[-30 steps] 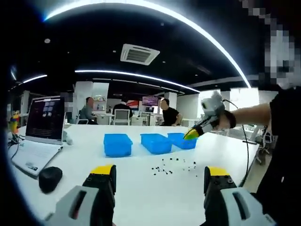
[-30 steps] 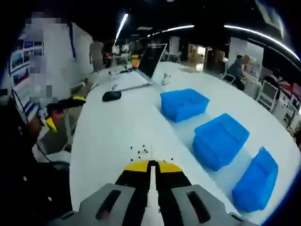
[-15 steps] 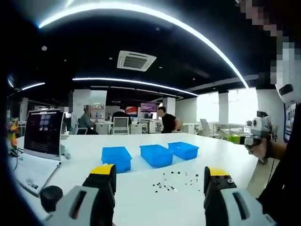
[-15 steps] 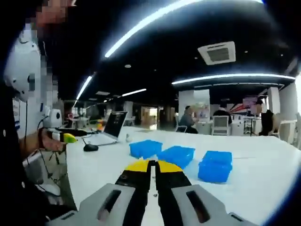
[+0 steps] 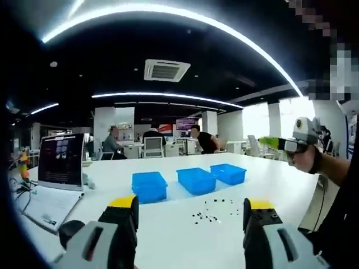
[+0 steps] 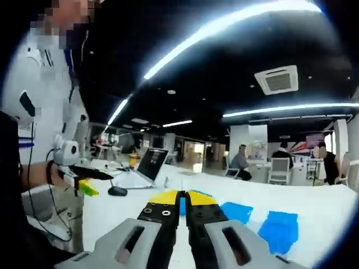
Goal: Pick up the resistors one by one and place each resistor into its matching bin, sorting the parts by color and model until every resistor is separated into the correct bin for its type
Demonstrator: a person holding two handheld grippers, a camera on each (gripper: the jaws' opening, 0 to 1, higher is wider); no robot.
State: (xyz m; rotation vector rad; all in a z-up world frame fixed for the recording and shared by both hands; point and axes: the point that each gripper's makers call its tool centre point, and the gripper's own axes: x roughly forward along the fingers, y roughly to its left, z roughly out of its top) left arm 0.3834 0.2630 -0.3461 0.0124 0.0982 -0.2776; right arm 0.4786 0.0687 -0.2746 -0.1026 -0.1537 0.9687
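Note:
Several small dark resistors [image 5: 216,208] lie scattered on the white table [image 5: 168,224], in front of three blue bins [image 5: 150,185] [image 5: 196,180] [image 5: 228,173] set in a row. My left gripper [image 5: 191,204] is held low over the table's near side, its yellow-tipped jaws wide open and empty. A hand holds my right gripper [image 5: 269,142] up in the air at the right, well above the table. In the right gripper view that gripper [image 6: 182,196] is shut; I cannot make out anything between its tips. Two blue bins [image 6: 235,212] [image 6: 279,227] show beyond it, and the left gripper [image 6: 88,188] is at the left.
An open laptop [image 5: 56,174] and a black mouse [image 5: 70,228] sit at the table's left end, also seen as laptop [image 6: 148,165] and mouse [image 6: 117,190]. People sit at desks far behind. The person's sleeve and body fill the right edge.
The right gripper has lifted from over the resistors and bins to high in the air, staying shut. The left gripper stays open; its view shifted slightly.

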